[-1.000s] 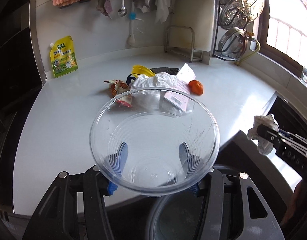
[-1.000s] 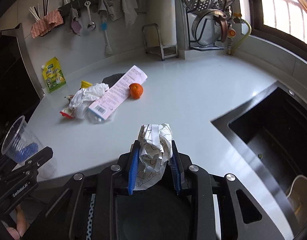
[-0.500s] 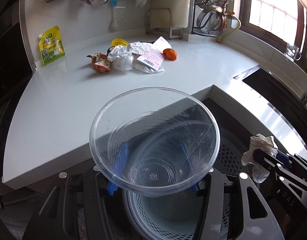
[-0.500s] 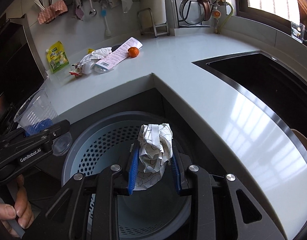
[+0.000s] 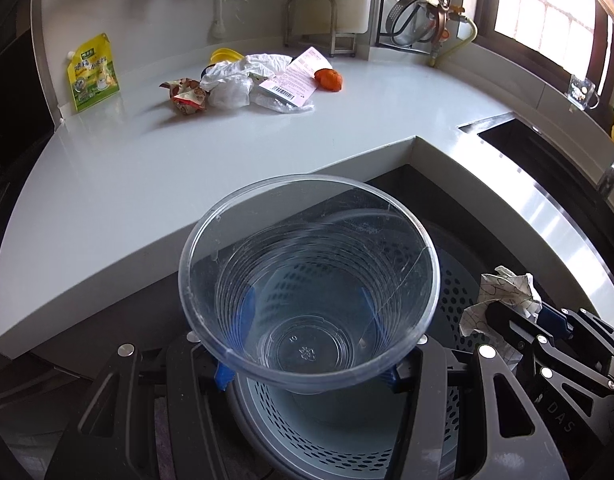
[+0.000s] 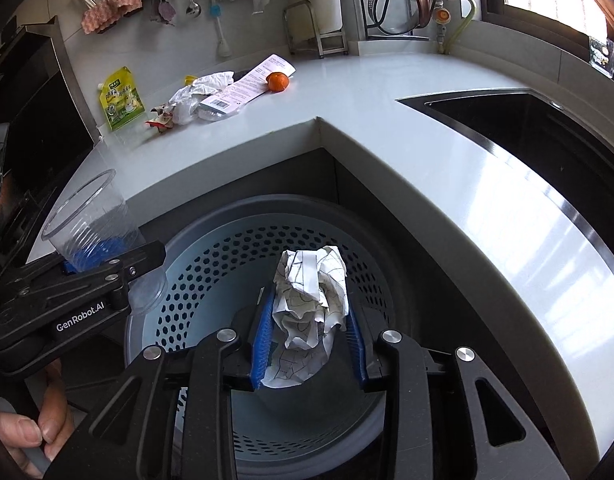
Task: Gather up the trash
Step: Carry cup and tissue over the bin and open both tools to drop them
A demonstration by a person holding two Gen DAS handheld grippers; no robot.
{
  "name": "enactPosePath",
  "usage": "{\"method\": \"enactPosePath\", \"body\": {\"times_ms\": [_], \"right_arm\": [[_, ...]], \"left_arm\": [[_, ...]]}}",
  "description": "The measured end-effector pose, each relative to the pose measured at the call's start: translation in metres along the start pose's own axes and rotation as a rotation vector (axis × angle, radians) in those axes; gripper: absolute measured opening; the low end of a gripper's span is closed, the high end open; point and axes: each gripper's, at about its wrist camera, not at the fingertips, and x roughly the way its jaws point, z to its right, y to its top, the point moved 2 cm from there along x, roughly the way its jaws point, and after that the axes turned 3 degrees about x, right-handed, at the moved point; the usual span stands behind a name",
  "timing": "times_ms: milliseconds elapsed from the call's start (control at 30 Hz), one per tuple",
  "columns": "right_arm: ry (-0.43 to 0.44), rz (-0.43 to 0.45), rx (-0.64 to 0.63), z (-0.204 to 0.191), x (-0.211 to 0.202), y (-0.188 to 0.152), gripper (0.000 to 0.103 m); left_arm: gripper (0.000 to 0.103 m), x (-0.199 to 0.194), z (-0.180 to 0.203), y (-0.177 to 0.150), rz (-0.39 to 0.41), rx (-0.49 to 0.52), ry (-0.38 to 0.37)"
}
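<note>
Two tools hung over the perforated bin [image 6: 211, 280]: the left tool [image 6: 107, 258], marked "GenRobot.AI", was clamped on a clear plastic cup [image 5: 307, 284], its blue pads dim through the cup wall. To its right, the right tool [image 6: 309, 340] had just been easing apart, its blue pads beside the crumpled paper [image 6: 311, 300] between them; whether they still pressed was unclear. Far back on the table [image 5: 147, 168], the pouch [image 5: 93, 72] lettering was too small to read.

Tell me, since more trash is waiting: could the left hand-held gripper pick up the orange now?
Probably not: the left hand-held gripper already holds the plastic cup, and the orange lies far across the counter.
</note>
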Motion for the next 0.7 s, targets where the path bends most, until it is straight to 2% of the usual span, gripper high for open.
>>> {"method": "enactPosePath", "body": {"times_ms": [300, 433, 467, 533, 633, 700], "right_arm": [[0.001, -0.017, 0.003, 0.0008, 0.008, 0.0, 0.033], [0.0, -0.018, 0.013, 0.005, 0.0086, -0.0002, 0.04], [-0.002, -0.016, 0.015, 0.0058, 0.0083, -0.0005, 0.047], [-0.01, -0.004, 0.015, 0.0062, 0.0065, -0.0003, 0.056], [-0.017, 0.007, 0.017, 0.0069, 0.0043, 0.0, 0.058], [-0.017, 0.007, 0.021, 0.0075, 0.0043, 0.0001, 0.058]], "left_arm": [[0.055, 0.0034, -0.0033, -0.0006, -0.013, -0.007, 0.0], [0.056, 0.0036, -0.0034, -0.0005, -0.016, -0.009, -0.002], [0.061, 0.0035, -0.0035, -0.0005, -0.017, -0.01, -0.003], [0.07, 0.0021, -0.0037, -0.0005, -0.012, -0.013, 0.002], [0.076, -0.0002, -0.005, -0.0005, -0.003, -0.016, 0.006], [0.077, -0.0008, -0.0064, -0.0003, -0.001, -0.02, 0.007]]}}
